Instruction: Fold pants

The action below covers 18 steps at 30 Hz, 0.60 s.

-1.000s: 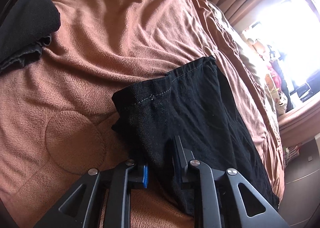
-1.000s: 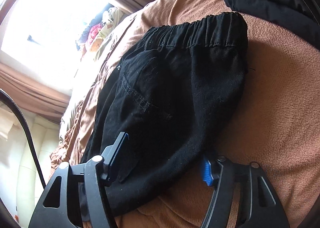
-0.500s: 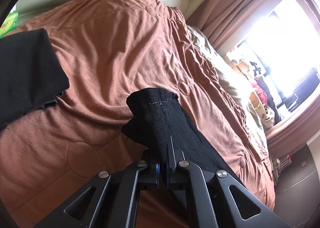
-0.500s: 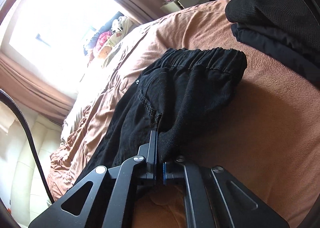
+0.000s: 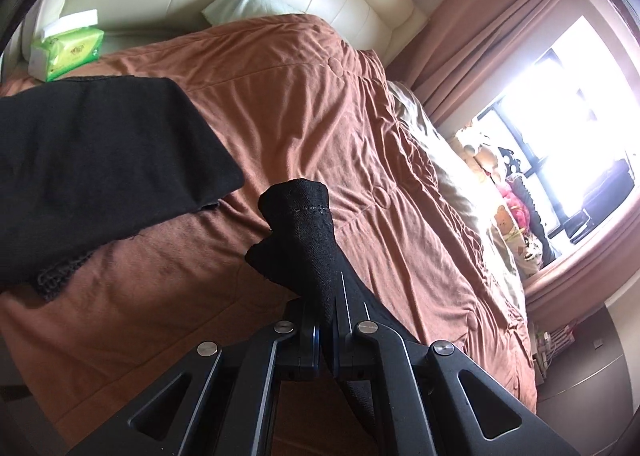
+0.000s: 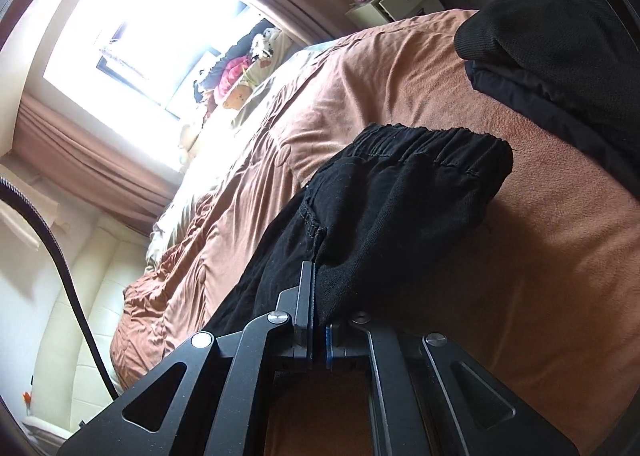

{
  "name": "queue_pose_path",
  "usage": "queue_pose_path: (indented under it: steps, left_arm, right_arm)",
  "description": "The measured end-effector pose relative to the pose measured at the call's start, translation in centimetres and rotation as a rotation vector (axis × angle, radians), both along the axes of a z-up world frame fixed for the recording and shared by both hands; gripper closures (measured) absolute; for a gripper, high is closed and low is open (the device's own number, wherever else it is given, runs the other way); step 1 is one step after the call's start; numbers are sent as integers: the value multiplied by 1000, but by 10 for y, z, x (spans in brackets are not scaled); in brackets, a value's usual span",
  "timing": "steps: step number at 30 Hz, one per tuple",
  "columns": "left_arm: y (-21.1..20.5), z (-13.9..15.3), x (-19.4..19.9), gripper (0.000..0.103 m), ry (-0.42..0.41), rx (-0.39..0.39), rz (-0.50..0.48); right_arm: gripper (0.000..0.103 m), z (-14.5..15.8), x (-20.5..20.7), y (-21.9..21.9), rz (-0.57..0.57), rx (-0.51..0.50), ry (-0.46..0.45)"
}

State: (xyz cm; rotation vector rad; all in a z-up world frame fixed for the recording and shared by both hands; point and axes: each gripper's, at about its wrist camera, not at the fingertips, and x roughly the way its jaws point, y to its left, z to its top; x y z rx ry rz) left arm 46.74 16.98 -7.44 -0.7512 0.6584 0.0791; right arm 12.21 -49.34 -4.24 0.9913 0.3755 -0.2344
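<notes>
Two grippers are engaged, each clamped on the black pants. We judge the step in hand to be the lift that starts a fold. The left gripper [image 5: 329, 330] pinches the hem end of the pants [image 5: 308, 232] between its closed jaws; the hem stands up toward 12 o'clock and the rest trails off toward 5 o'clock, over the brown bedspread [image 5: 320, 104]. The right gripper [image 6: 318, 320] pinches the pants [image 6: 400, 208] below the elastic waistband [image 6: 432, 144], which sags toward 1 o'clock. Both tools are tilted low across the bed, fingers pointing forward. Next, we think, hem must travel to waistband with the cloth kept taut, then be laid flat. Folded dark clothes [image 5: 92, 160] lie at 10 o'clock in the left view, with a green tissue pack [image 5: 66, 50] beyond.
</notes>
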Motion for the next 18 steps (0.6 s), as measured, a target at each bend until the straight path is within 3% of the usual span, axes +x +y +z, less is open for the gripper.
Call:
queue_pose_path:
  steps: [3,18]
  left_arm:
    - [5,-3,-20,99,14,11,15]
    - [38,-16,-94,99,22,-77,87]
  right_arm:
    - [102,2,-13,0,5,-10,-8]
    - [103,14,-74,19,34,-36,0]
